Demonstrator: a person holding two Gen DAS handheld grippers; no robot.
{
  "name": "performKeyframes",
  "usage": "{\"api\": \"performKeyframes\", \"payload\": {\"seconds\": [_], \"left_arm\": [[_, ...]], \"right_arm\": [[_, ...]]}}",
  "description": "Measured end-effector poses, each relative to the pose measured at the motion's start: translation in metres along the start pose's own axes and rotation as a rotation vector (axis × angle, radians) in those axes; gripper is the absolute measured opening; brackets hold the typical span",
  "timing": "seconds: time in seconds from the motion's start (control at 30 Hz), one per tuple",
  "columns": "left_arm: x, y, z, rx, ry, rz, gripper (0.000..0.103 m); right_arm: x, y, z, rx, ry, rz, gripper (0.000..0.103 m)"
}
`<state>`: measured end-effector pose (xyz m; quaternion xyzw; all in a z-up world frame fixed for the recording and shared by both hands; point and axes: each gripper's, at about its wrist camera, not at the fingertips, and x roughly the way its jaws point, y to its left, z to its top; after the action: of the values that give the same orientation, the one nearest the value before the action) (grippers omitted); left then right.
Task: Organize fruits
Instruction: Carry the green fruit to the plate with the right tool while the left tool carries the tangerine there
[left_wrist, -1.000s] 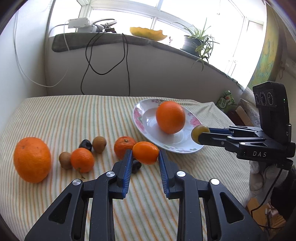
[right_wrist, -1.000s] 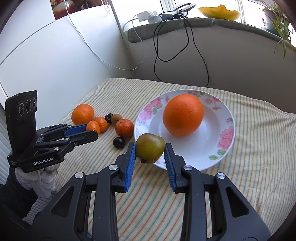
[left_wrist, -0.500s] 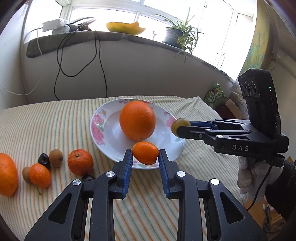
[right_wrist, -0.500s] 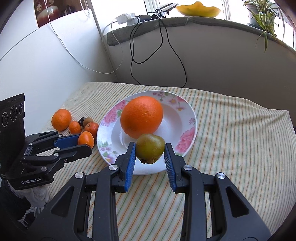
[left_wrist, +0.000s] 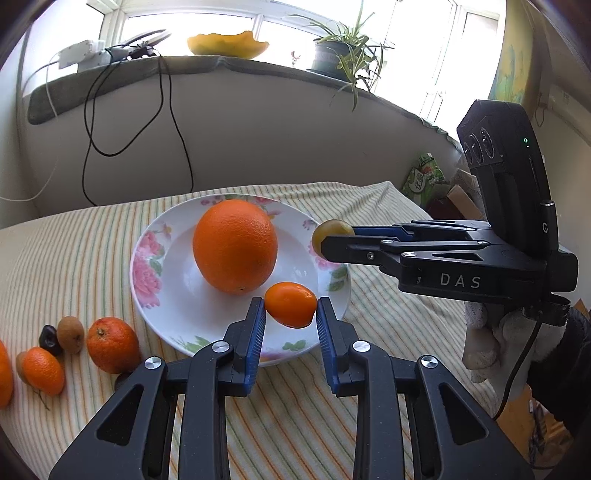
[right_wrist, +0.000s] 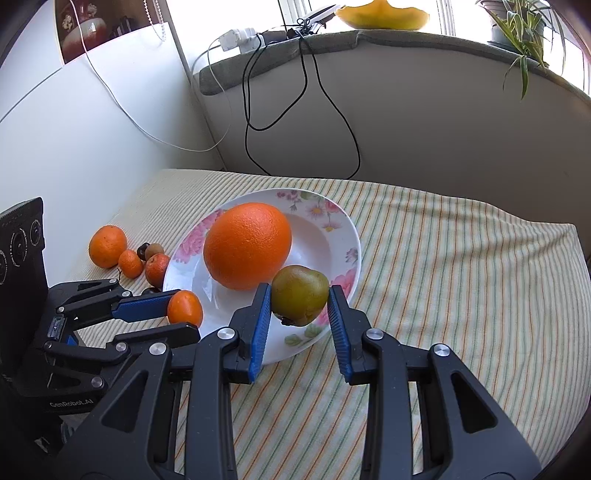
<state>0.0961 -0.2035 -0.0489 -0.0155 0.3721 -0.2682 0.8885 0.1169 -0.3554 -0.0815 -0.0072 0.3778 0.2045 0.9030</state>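
Note:
A white floral plate (left_wrist: 155, 266) (right_wrist: 343, 236) holds a large orange (left_wrist: 234, 245) (right_wrist: 247, 245). My left gripper (left_wrist: 291, 312) (right_wrist: 177, 314) is shut on a small orange mandarin (left_wrist: 291, 304) (right_wrist: 184, 308), held above the plate's near rim. My right gripper (right_wrist: 299, 299) (left_wrist: 328, 240) is shut on a green-brown pear (right_wrist: 300, 294) (left_wrist: 330, 230), held above the plate's right rim. More fruit lies left of the plate: a mandarin (left_wrist: 112, 345), a smaller mandarin (left_wrist: 42, 369), brown kiwis (left_wrist: 70, 334), a dark plum (left_wrist: 50, 336).
The table wears a striped cloth (left_wrist: 295, 424) (right_wrist: 461, 295). Another large orange (right_wrist: 108, 246) lies at the far left. Black cables (left_wrist: 170, 122) hang down the wall below a windowsill with a yellow bowl (left_wrist: 227, 44) and a potted plant (left_wrist: 340, 55).
Both grippers have moved in over the plate with their fruit. The left one swung right from the loose fruit to the plate's near rim. Both stayed shut.

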Motion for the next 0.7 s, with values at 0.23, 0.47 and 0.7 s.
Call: {"api": "performKeyframes", "payload": {"seconds": [0.23, 0.47, 0.7], "left_arm": [[0.008, -0.004, 0.001, 0.004, 0.006, -0.003, 0.027], [0.016, -0.008, 0.003, 0.011, 0.010, -0.005, 0.027], [0.018, -0.010, 0.002, 0.019, 0.016, -0.006, 0.027]], "right_arm": [[0.009, -0.001, 0.005, -0.007, 0.004, -0.002, 0.033], [0.017, -0.005, 0.008, -0.002, 0.014, -0.006, 0.033], [0.018, -0.003, 0.008, -0.009, 0.012, -0.009, 0.033]]}}
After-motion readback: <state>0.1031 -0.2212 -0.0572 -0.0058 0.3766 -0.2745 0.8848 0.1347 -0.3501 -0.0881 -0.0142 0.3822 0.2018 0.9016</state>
